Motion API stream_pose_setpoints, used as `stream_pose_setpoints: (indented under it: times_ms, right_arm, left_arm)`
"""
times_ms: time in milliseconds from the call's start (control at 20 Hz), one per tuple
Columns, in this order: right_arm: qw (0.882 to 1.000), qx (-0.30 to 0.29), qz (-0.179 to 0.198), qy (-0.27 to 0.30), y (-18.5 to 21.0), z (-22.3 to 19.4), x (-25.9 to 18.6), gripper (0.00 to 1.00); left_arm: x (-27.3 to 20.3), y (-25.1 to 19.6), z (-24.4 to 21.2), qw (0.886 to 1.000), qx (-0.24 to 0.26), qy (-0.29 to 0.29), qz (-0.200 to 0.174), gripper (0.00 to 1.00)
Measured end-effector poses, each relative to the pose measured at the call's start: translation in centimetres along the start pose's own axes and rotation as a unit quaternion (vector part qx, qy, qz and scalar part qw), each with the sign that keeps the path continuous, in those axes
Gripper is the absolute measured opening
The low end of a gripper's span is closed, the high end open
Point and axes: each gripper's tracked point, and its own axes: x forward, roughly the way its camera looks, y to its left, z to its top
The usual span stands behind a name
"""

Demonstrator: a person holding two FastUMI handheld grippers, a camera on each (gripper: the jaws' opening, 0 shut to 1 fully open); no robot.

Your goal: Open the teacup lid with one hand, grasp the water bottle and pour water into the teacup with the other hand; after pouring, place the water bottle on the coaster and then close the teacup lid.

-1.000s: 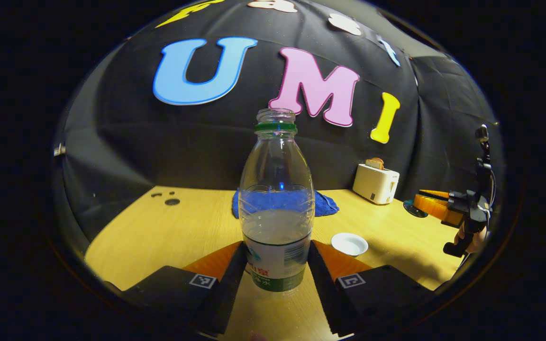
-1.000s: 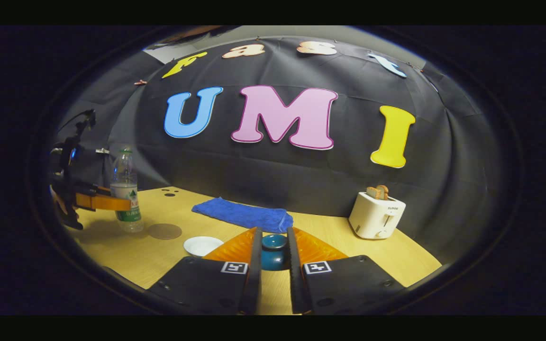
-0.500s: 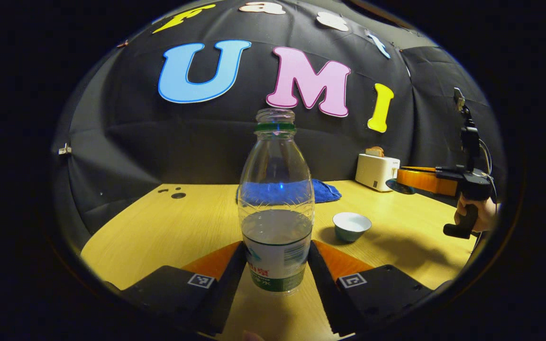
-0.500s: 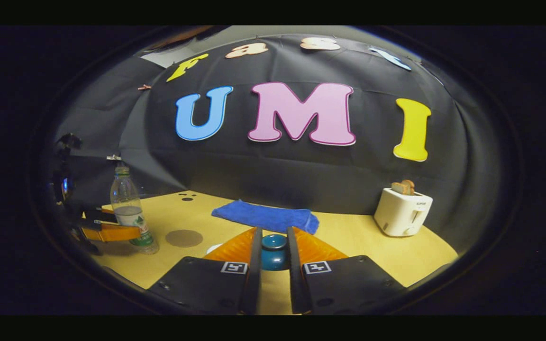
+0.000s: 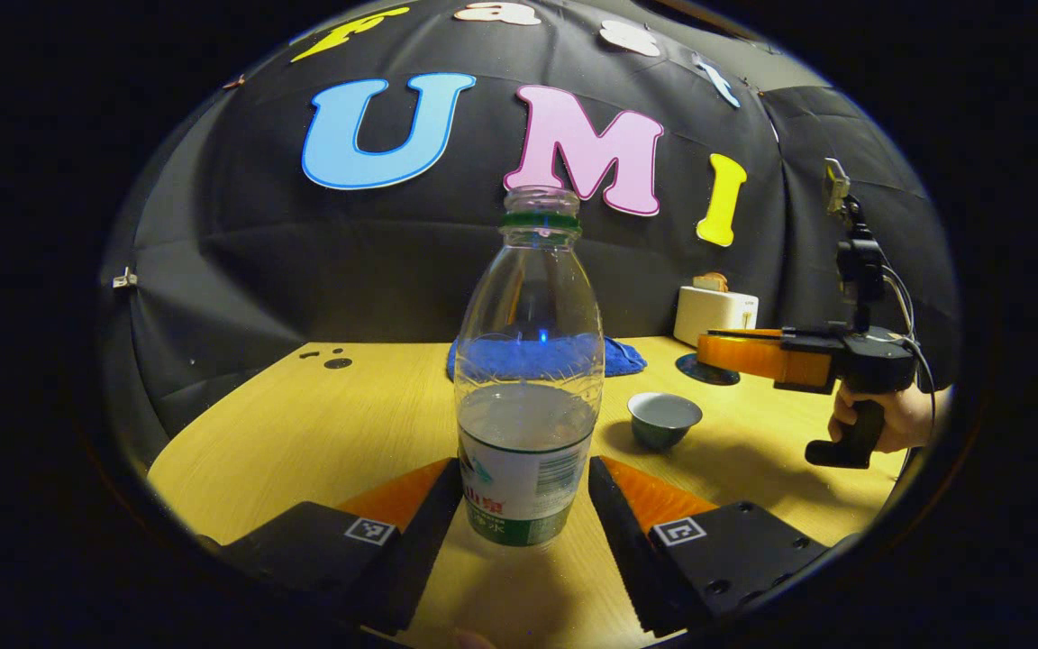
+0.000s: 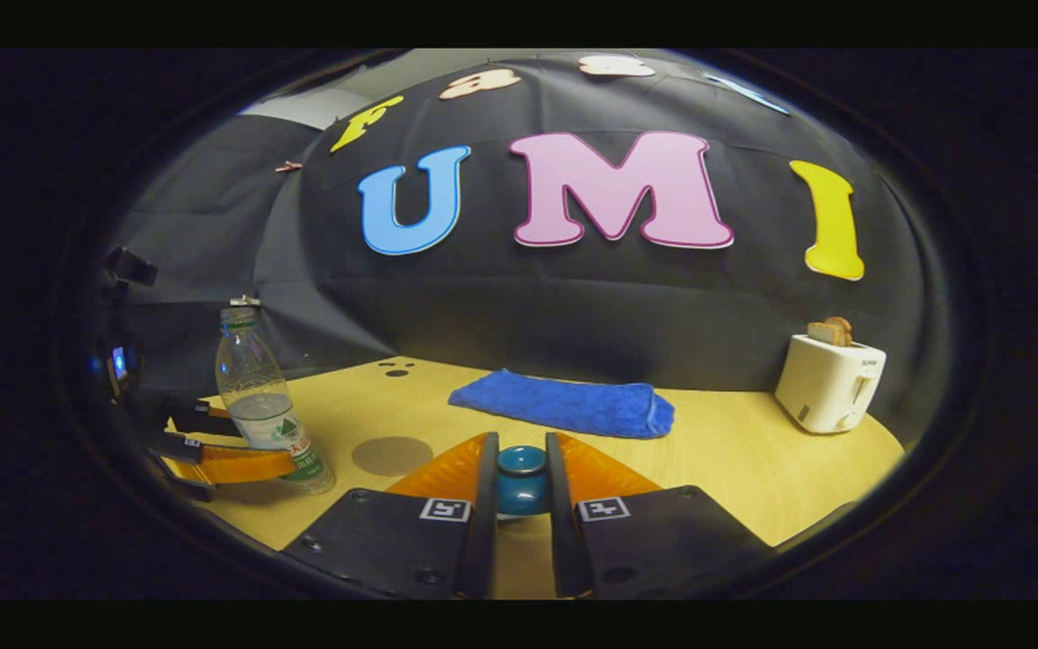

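A clear, uncapped water bottle (image 5: 526,424), about half full, leans slightly between the fingers of my left gripper (image 5: 523,469), which is shut on its labelled lower part. Whether its base touches the table I cannot tell. The open teacup (image 5: 665,419) stands just right of the bottle. My right gripper (image 6: 521,451) is shut on the knob of the teal lid (image 6: 521,476). In the left gripper view, the right gripper (image 5: 708,347) holds the lid (image 5: 706,370) in the air behind and right of the cup. The round brown coaster (image 6: 391,455) lies right of the bottle (image 6: 267,406) and left gripper (image 6: 285,446).
A blue cloth (image 6: 564,406) lies at the back of the wooden table (image 5: 303,433). A white toaster (image 6: 830,383) with bread stands at the back right. A hand (image 5: 888,419) holds the right gripper's handle. The table's near edge runs below my fingers.
The right gripper has carried the lid away from the cup, which now stands uncovered. The bottle in my left gripper now leans a little, and the left view sees the cup more from the side.
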Motion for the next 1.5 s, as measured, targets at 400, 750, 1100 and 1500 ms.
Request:
stream_pose_setpoints:
  times_ms: [400,750,1100,1500]
  right_arm:
    - [1.000,0.002,0.012,0.024,1.0,-2.4,2.1,0.28]
    - [0.999,0.005,0.012,0.032,1.1,-3.4,2.8,0.29]
    - [0.999,0.012,0.010,0.040,1.0,-4.0,3.2,0.28]
    - [0.998,0.011,0.011,0.056,1.0,-4.6,3.5,0.24]
  left_arm:
    - [-0.3,0.6,-0.4,1.000,-0.019,0.009,0.002,0.89]
    - [3.8,0.2,3.6,0.999,-0.007,-0.039,-0.013,0.80]
    - [8.9,2.1,4.4,0.999,0.009,-0.046,0.005,0.80]
    - [11.4,2.3,4.2,0.999,0.031,-0.041,-0.001,0.80]
